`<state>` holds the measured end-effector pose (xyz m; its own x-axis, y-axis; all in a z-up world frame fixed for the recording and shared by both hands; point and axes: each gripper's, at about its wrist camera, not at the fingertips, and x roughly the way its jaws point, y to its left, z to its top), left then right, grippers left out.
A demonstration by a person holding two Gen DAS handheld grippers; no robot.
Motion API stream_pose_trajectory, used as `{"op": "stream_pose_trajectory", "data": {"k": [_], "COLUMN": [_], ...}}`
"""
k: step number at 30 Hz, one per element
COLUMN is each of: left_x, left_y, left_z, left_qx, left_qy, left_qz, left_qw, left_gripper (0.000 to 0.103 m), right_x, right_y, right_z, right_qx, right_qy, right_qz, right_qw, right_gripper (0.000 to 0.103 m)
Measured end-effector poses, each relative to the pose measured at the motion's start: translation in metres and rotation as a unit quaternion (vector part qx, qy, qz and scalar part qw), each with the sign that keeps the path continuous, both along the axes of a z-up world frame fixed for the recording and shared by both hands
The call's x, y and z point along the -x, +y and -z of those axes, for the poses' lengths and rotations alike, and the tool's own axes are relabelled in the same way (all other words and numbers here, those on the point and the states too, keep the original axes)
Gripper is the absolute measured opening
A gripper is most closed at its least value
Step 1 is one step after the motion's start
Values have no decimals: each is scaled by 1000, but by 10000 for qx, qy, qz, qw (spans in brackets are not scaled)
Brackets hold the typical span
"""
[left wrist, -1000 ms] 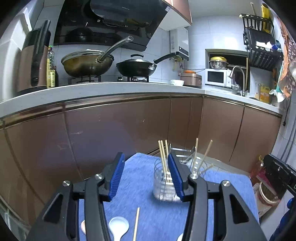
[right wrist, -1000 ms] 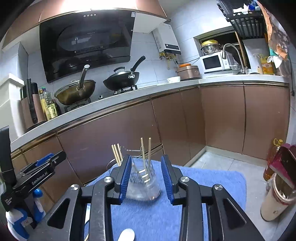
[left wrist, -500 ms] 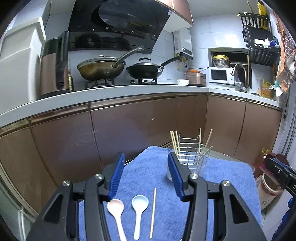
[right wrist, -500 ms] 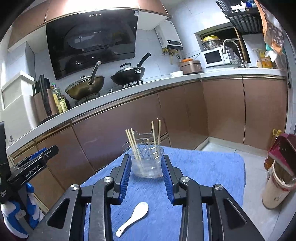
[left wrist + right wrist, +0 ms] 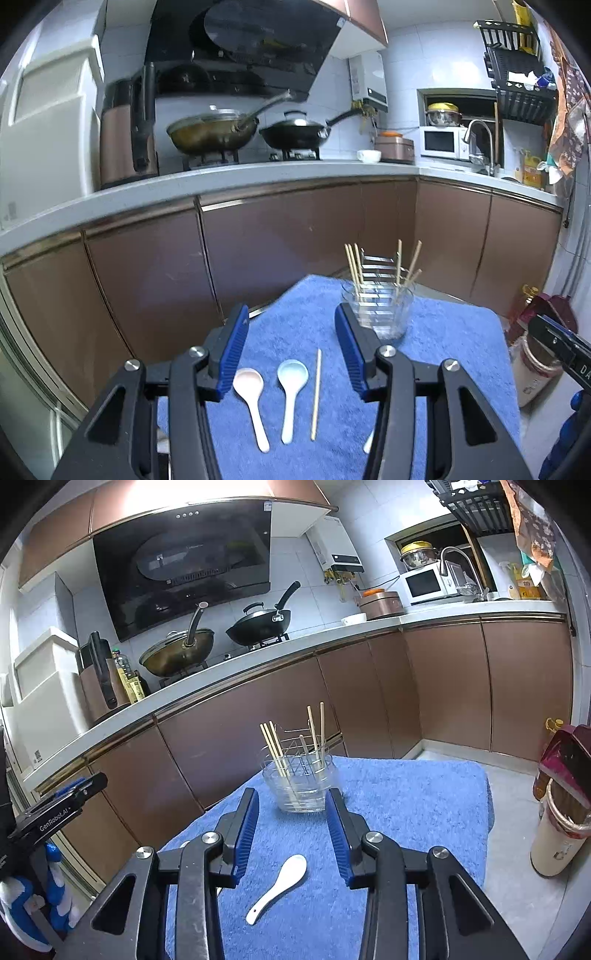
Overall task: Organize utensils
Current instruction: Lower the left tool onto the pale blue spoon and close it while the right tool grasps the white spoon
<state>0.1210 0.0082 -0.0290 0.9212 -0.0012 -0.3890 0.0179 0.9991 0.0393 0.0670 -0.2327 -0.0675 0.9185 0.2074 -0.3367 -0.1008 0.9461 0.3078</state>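
The left gripper hangs empty, jaws apart, over the blue towel — pink spoon, blue spoon and loose chopstick lie just below, handles toward it. The right gripper, jaws having just widened, frames a white spoon; the glass cup stands beyond.

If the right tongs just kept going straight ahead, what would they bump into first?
Probably the glass cup holding the chopsticks. It stands almost dead ahead of the right tongs, which are open with nothing between them. The white spoon lies lower on the blue towel, likely under that path, though depth is hard to judge.
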Motion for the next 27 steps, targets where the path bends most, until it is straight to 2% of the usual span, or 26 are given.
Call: {"op": "stream_pose_trajectory", "data": {"k": [8, 14, 17, 22, 24, 27], "left_x": [-14, -32, -48, -80, -98, -121], "left_y": [37, 62, 73, 73, 72, 71], "left_z": [18, 38, 55, 90, 109, 130], "left_qx": [568, 1006, 1335, 1780, 1850, 1877], "left_qy": [584, 1093, 1469, 2233, 2547, 2840], "left_qz": [84, 182, 344, 780, 778, 798], "left_qw": [9966, 9887, 9795, 9552, 9460, 9369], "left_gripper": [47, 47, 46, 47, 46, 46], "right_x": [4, -8, -17, -40, -50, -66], "right_y": [-12, -14, -11, -9, -6, -1], "right_z": [5, 17, 26, 46, 57, 73], "right_qx": [-65, -106, -122, -345, -399, -433], "right_qy": [100, 319, 494, 916, 1125, 1417], "right_qz": [134, 89, -27, -297, -417, -610], "right_qw": [9998, 9994, 9987, 9948, 9920, 9871], "right_gripper": [37, 38, 38, 38, 38, 38]}}
